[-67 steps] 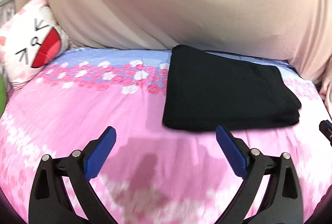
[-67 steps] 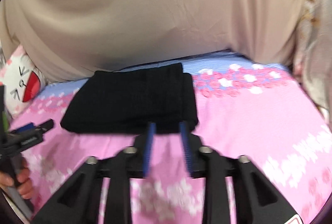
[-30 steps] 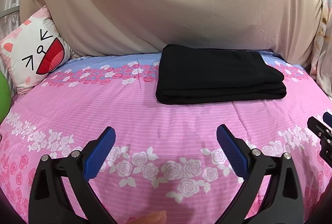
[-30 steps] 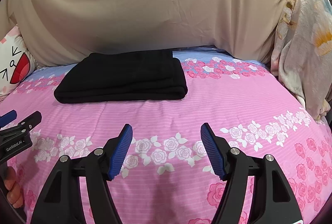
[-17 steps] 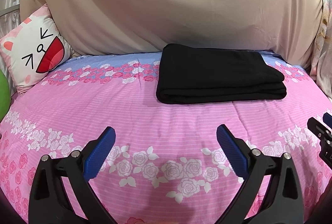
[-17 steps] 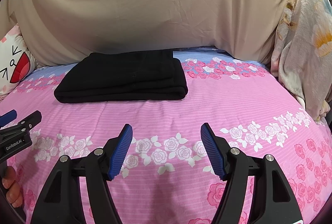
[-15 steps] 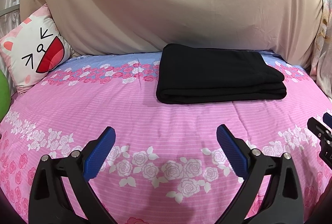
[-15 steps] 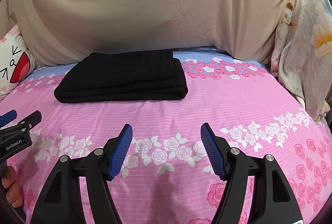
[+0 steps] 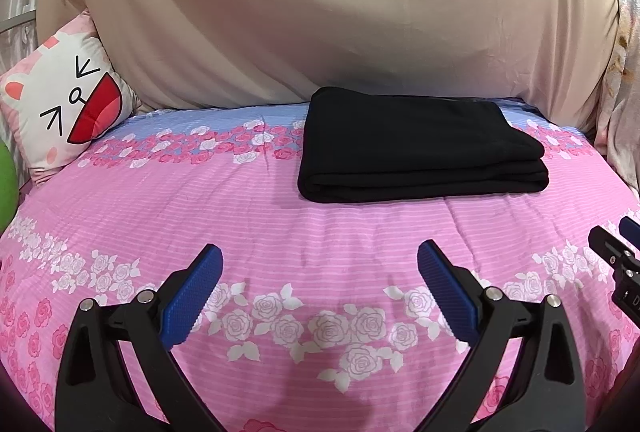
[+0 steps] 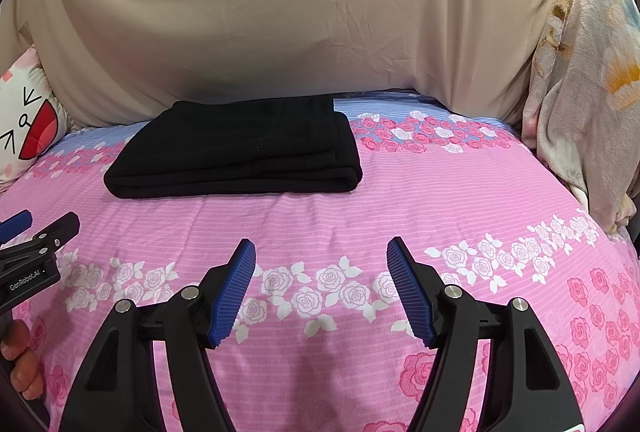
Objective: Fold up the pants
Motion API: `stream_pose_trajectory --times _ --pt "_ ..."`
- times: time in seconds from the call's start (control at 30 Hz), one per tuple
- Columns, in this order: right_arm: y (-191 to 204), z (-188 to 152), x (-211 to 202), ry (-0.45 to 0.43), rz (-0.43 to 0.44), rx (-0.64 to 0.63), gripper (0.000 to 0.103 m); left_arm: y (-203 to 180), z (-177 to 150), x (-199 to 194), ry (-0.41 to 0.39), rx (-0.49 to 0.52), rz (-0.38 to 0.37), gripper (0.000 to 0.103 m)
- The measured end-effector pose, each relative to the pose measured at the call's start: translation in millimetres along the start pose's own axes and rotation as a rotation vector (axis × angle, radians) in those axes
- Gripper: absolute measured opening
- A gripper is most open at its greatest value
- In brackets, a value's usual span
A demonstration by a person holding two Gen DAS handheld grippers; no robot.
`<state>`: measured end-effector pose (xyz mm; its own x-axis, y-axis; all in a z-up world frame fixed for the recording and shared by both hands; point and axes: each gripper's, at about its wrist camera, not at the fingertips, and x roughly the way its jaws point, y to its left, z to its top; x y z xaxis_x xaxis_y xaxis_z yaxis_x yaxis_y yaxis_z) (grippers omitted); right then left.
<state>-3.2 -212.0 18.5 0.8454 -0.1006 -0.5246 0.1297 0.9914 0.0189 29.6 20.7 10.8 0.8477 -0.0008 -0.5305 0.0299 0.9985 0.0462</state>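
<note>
1. The black pants (image 9: 420, 148) lie folded into a flat, layered rectangle on the far part of the bed (image 9: 280, 224), their far edge against the beige sheet (image 9: 320, 12) that hangs behind the bed
2. In the right wrist view the pants (image 10: 240, 152) sit far and left of centre, with the folded layers showing along the right end and the rounded fold along the near edge
3. The left tool (image 9: 320, 272) hovers over the near part of the pink rose-print bedspread, its blue-padded jaws spread wide with nothing between them, well apart from the pants
4. The right tool (image 10: 320, 272) also hangs over the near bedspread, jaws wide and empty, pointing toward the pants but well short of them
5. Each tool shows at the edge of the other's view: the right one at the right edge of the left wrist view, the left one at the left edge of the right wrist view, with the fingers of the person's left hand (image 10: 18, 360) wrapped around its handle
6. A cat-face cushion (image 9: 68, 104) leans at the far left of the bed, beside a green object (image 9: 6, 184) at the left edge
7. A pale floral blanket (image 10: 588, 92) hangs at the far right
</note>
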Motion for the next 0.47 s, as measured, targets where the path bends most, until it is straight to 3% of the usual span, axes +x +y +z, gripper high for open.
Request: stream_pose_trajectory --times 0.47 --pt "-1.9 0.4 0.9 0.000 0.003 -0.003 0.068 0.4 -0.5 3.9 0.018 0.017 -0.005 0.096"
